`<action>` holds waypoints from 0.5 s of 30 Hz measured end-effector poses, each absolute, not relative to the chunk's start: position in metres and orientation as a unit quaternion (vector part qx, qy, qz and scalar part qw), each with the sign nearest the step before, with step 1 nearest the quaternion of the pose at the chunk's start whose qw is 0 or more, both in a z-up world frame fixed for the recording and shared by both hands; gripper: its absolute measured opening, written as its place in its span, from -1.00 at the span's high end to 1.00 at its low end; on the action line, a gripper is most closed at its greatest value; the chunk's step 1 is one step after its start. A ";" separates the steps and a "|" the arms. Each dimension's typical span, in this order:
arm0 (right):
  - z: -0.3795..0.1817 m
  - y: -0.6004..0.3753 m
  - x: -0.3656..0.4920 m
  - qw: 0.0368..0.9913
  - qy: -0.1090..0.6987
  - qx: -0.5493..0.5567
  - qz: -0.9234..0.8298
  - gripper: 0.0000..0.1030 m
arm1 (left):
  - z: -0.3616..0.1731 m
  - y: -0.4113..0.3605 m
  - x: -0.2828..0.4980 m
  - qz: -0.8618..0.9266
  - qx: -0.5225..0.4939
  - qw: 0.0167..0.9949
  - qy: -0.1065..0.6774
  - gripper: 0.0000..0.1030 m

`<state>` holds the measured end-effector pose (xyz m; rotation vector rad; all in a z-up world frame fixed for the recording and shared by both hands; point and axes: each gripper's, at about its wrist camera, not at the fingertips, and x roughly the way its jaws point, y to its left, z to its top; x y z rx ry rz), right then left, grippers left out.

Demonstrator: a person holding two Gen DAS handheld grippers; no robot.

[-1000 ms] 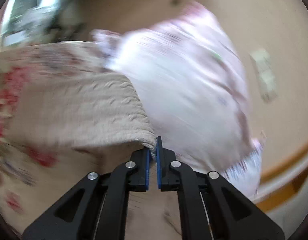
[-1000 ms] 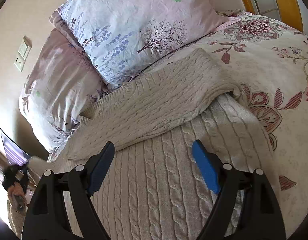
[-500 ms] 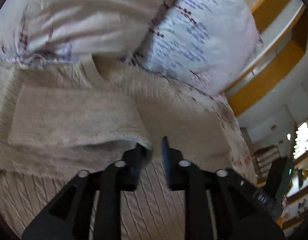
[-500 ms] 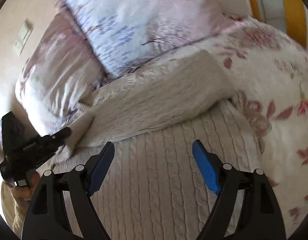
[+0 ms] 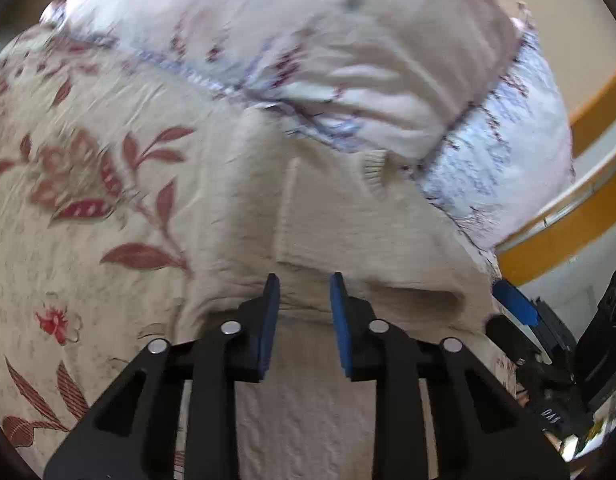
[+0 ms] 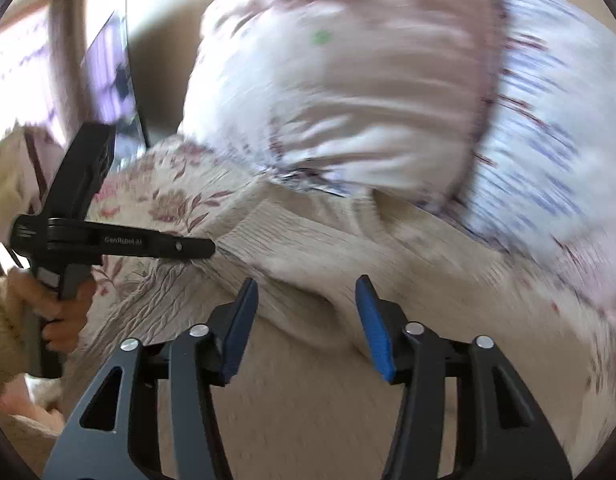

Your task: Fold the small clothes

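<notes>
A beige cable-knit sweater lies on the bed, its sleeves folded across its body, its collar toward the pillows. My left gripper is open and empty, its jaws standing just above the folded sleeve's edge. My right gripper is open and empty over the sweater near the other folded sleeve. The left gripper also shows in the right wrist view, its tip at the sweater's left edge. The right gripper's blue pad shows in the left wrist view.
A floral bedspread covers the bed. Two pale printed pillows lean behind the sweater. A wooden headboard rail runs at the right. A dark screen stands by the wall at the left.
My left gripper has let go of the sleeve, which now lies folded on the sweater, and has opened. Both grippers have swung round to face the pillows.
</notes>
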<state>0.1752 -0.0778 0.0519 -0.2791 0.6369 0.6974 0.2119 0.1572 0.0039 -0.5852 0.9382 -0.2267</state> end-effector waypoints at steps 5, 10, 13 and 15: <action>0.022 -0.028 0.194 0.859 0.331 -0.202 0.334 0.00 | -0.007 0.167 0.207 -0.099 -0.286 0.840 0.449 0.72; 0.001 -0.014 0.199 0.861 0.329 -0.252 0.296 0.21 | -0.009 0.170 0.208 -0.103 -0.296 0.837 0.449 0.72; 0.003 -0.023 0.206 0.869 0.335 -0.209 0.299 0.76 | -0.008 0.170 0.206 -0.103 -0.296 0.837 0.448 0.72; 0.012 -0.036 0.208 0.882 0.328 -0.171 0.293 0.80 | -0.008 0.170 0.206 -0.103 -0.295 0.837 0.449 0.72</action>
